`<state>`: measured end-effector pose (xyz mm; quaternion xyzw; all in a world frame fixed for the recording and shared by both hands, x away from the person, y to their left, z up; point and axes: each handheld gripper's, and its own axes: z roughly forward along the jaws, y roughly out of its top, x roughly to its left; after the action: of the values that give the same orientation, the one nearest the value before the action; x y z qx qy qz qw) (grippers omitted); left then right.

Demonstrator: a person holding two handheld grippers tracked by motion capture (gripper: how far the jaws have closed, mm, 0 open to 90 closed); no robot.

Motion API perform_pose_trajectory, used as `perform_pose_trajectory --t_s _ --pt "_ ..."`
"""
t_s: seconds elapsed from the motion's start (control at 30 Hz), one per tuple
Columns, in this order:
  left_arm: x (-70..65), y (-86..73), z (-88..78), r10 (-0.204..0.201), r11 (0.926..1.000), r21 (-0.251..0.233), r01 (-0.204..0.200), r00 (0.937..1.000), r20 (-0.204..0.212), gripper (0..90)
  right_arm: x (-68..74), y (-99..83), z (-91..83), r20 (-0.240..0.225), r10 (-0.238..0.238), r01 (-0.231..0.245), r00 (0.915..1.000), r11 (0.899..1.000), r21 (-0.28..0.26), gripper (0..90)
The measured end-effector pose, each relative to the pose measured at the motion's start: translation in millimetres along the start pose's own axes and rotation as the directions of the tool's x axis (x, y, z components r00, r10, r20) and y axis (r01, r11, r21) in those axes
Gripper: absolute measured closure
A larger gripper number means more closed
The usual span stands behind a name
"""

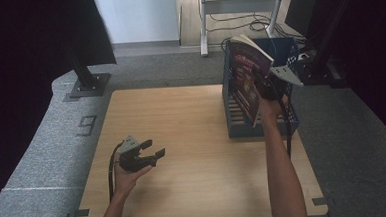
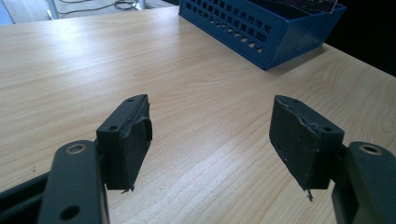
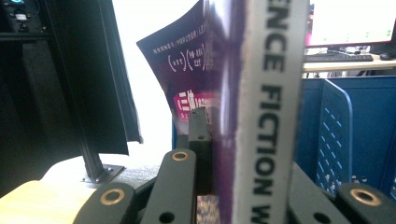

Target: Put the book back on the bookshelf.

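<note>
A purple paperback book stands upright over the blue file rack at the table's right side, and my right gripper is shut on it. In the right gripper view the book's white spine with black lettering rises between the jaws, and the purple cover curls away to the left. My left gripper rests low over the wooden table near the front left, held in a hand, open. In the left gripper view its pads stand wide apart with bare wood between them.
The wooden table stretches between the two hands. The blue file rack shows at the top of the left gripper view. A black stand base sits on the grey carpet beyond the table's left corner; cables and a metal frame lie behind.
</note>
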<state>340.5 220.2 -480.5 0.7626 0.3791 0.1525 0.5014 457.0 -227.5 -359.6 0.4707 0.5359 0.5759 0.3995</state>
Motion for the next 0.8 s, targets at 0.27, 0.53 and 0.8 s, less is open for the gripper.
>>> perform_pose_trajectory --t_s 0.27,0.53,0.8 --pt "1.8 -1.0 -1.2 -0.005 1.0 0.002 0.005 1.0 -0.002 29.9 -1.3 -4.6 11.6 0.012 0.014 -0.014 0.9998 1.0 -0.011 81.6" --pt "3.7 -1.5 -2.7 -0.01 0.9999 -0.002 0.01 0.9999 -0.005 29.9 -6.3 -9.5 20.7 0.047 0.043 -0.042 0.998 0.999 -0.024 81.6" --pt "3.6 -2.3 -2.2 -0.009 1.0 0.002 0.009 0.9999 -0.007 29.9 -5.4 -15.2 29.7 0.064 0.041 -0.04 0.9971 0.999 -0.014 81.6"
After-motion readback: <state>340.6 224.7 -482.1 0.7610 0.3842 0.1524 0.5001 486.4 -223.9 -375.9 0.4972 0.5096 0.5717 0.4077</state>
